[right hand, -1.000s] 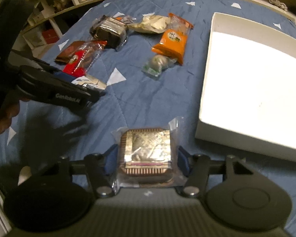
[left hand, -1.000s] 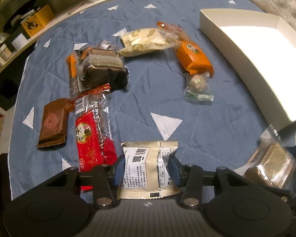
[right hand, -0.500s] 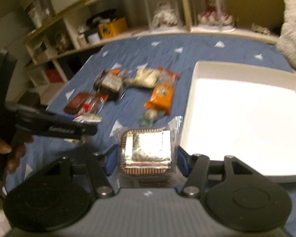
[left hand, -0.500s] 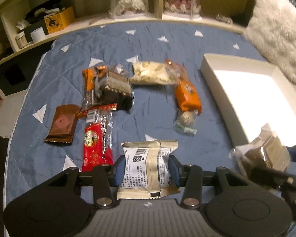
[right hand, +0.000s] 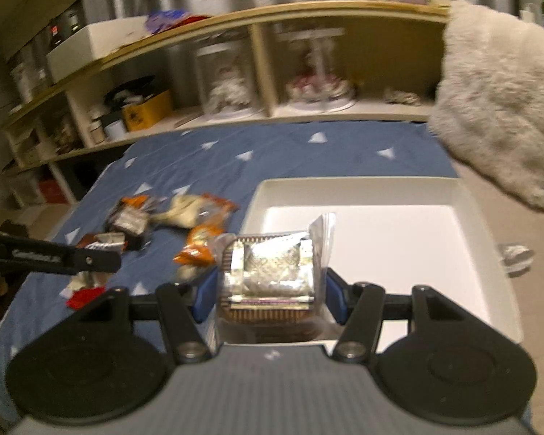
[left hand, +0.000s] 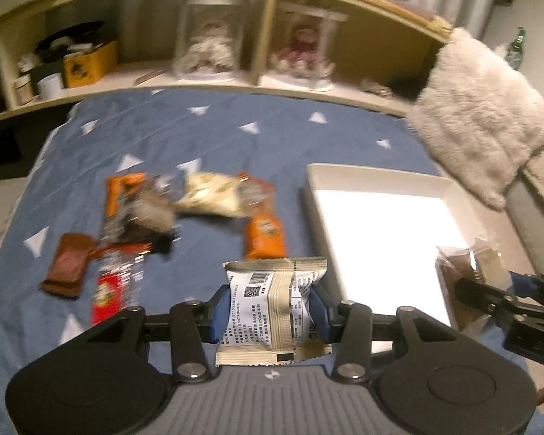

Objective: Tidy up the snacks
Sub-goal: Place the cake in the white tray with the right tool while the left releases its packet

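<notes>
Your left gripper (left hand: 270, 311) pinches the beige foil sachet (left hand: 272, 308), your right gripper (right hand: 266, 299) the clear-wrapped brown pastry (right hand: 268, 272), apparently mid-carry; lower both into the shallow white cardboard tray (right hand: 380, 190).

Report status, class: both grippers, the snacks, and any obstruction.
Left gripper shut on beige packet. Right gripper shut on foil cake, at white tray. Tray looks bare; nothing blocking.

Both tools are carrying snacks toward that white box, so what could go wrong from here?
The left tool pinches the beige packet only at its sides, so the soft wrapper could slip out. The right tool holds a crinkly clear-wrapped pastry over the white box; squeezing may crush it. The two tools are close together and might bump.
</notes>
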Demonstrator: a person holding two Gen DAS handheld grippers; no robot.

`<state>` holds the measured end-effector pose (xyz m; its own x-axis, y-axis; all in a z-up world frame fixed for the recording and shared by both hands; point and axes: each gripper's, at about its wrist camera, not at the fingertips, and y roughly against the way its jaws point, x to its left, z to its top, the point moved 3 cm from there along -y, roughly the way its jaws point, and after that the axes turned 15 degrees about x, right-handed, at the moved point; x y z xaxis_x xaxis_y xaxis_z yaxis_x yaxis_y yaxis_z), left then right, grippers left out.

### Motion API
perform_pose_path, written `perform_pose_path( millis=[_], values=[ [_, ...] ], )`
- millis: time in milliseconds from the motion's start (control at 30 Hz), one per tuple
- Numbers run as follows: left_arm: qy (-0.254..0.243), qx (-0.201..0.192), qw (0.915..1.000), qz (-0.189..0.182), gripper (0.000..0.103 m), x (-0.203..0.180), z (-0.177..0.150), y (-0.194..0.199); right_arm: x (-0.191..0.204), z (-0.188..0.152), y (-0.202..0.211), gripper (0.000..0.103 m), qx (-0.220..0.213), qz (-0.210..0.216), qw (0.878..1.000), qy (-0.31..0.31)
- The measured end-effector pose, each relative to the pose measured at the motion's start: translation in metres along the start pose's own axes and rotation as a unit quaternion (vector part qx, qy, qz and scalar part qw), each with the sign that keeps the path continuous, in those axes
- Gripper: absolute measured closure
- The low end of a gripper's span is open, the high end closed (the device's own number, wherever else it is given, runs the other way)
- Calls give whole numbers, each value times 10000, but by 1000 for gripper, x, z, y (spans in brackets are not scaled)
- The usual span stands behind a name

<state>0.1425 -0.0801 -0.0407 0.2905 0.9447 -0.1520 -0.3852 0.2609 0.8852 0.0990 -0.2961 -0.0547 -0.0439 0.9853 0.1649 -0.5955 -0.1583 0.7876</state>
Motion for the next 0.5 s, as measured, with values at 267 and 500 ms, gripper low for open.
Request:
perform_pose_path(
  millis=[267,500],
  values=[
    [-259,6,9991,-344,55,-60,16,-17,-55,-2,2,38,-298,-264,9975,-585],
    [-257,207,9975,-631,55,-90,23,-46,-89,-5,-7,38,-268,-382,9947,-913]
  ],
)
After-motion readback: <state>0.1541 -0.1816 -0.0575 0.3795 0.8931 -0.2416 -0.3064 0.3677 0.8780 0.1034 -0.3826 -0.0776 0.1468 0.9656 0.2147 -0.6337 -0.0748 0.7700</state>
